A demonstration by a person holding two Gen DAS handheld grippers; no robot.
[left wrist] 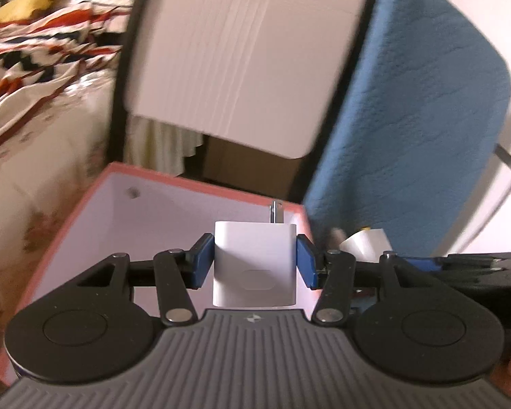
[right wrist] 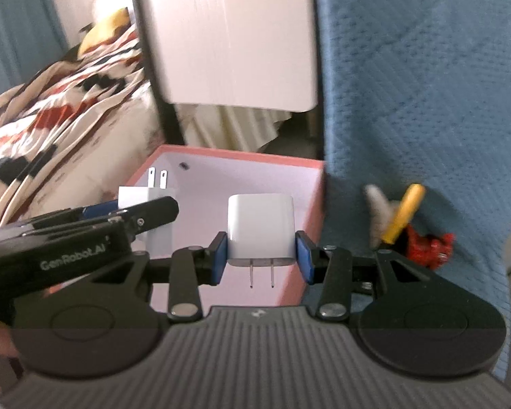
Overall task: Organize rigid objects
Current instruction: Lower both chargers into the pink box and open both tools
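The left gripper (left wrist: 254,260) has its blue pads pressed against the two sides of a white charger (left wrist: 254,266), held with its metal prongs pointing away from the camera and upward. The right gripper (right wrist: 264,257) grips a second white charger (right wrist: 260,230) the same way, jaws partly closed on its sides, but here the prongs point back toward the camera. Both chargers hang over the open pink box (left wrist: 95,225), whose pale inside looks bare where it can be seen. In the right wrist view the left gripper reaches in from the left edge, carrying its charger above the box's near left corner. Right of the box, on a blue padded chair (right wrist: 426,102), lie a yellow-handled tool (right wrist: 403,213), a red object (right wrist: 432,247) and something pale and blurred. A patterned blanket (left wrist: 27,58) covers the bed to the left.
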